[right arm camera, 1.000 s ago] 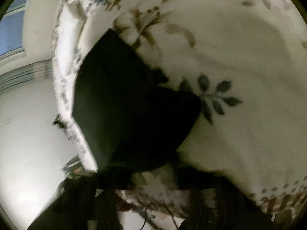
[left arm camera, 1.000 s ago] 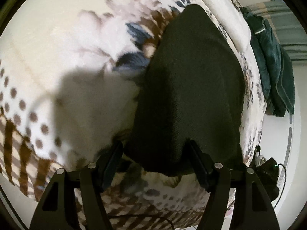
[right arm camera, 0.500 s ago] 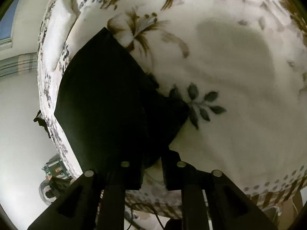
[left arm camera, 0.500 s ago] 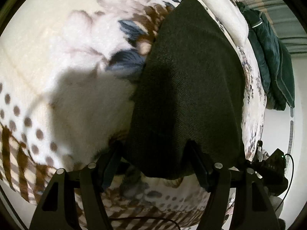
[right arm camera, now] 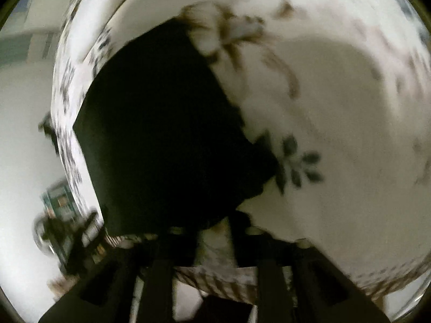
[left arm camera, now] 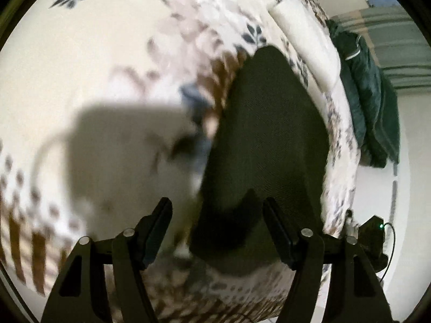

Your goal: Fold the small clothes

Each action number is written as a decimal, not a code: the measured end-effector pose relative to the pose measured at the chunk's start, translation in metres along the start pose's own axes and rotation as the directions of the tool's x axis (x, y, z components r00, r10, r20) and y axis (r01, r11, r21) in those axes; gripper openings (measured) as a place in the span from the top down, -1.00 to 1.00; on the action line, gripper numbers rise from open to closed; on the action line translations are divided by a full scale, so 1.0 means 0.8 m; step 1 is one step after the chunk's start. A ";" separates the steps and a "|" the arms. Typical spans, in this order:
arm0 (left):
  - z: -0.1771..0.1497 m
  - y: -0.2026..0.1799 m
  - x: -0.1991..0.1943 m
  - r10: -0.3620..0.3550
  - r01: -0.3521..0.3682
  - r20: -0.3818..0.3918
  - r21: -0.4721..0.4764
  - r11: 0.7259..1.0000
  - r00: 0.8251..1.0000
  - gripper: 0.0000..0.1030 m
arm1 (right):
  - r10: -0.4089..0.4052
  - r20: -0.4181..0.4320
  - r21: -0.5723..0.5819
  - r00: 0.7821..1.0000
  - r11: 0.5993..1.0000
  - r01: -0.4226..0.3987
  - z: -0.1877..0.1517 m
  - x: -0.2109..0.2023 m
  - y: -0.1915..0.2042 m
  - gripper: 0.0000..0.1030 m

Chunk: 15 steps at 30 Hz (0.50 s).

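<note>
The left gripper (left arm camera: 216, 212) stands wide, its jaws having just spread further; the near hem of the black garment (left arm camera: 266, 140) lies between the fingers, unpinched. The garment is a dark, fine-knit piece, folded flat into a tapering shape, lying near the right edge of the floral blanket (left arm camera: 107, 53). The right gripper (right arm camera: 212, 242) has just been opening, jaws apart at the garment's near edge, nothing clamped.
</note>
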<state>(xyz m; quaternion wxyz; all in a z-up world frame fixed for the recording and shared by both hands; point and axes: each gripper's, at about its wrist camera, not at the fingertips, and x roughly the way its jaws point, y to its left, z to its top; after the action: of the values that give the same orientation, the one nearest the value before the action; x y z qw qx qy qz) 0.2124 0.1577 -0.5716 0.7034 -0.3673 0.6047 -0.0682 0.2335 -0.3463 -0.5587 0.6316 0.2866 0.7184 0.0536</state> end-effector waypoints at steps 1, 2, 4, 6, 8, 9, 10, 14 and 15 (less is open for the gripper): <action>0.007 0.001 0.003 -0.014 0.014 0.004 0.004 1.000 1.000 -0.45 | 0.008 0.024 -0.015 1.000 1.000 -0.007 0.009 -0.006 0.001 -0.34; 0.023 -0.001 0.012 -0.043 0.043 0.008 0.016 0.999 0.999 -0.46 | 0.013 0.038 -0.035 0.999 0.999 -0.011 0.021 -0.008 0.001 -0.48; 0.042 -0.005 0.029 -0.071 0.071 -0.007 0.034 0.997 0.997 -0.46 | 0.058 0.017 -0.070 0.998 0.996 -0.057 0.052 0.003 -0.002 -0.50; 0.065 -0.012 0.055 -0.100 0.102 -0.040 0.066 0.993 0.994 -0.46 | 0.132 -0.024 -0.077 0.991 0.988 -0.133 0.083 0.028 -0.008 -0.50; 0.080 -0.021 0.076 -0.132 0.138 -0.072 0.094 0.986 0.989 -0.47 | 0.252 -0.115 -0.062 0.961 0.964 -0.260 0.115 0.069 -0.015 -0.50; 0.083 -0.024 0.081 -0.134 0.142 -0.078 0.105 0.984 0.988 -0.48 | 0.299 -0.152 -0.067 0.942 0.948 -0.312 0.124 0.086 -0.012 -0.51; 0.087 -0.027 0.085 -0.138 0.148 -0.085 0.115 0.982 0.987 -0.49 | 0.339 -0.178 -0.078 0.924 0.931 -0.357 0.128 0.097 -0.007 -0.51; 0.096 -0.038 0.094 -0.181 0.194 -0.101 0.129 0.973 0.978 -0.60 | 0.437 -0.277 -0.123 0.856 0.867 -0.483 0.137 0.132 0.032 -0.51; 0.097 -0.041 0.096 -0.187 0.200 -0.104 0.132 0.971 0.977 -0.60 | 0.453 -0.291 -0.125 0.843 0.855 -0.503 0.139 0.138 0.041 -0.51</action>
<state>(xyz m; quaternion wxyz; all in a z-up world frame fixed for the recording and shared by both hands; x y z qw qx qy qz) 0.3137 0.1265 -0.6134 0.6894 -0.3703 0.5910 -0.1957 0.3448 -0.2981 -0.6628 0.5269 0.3844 0.6889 0.3162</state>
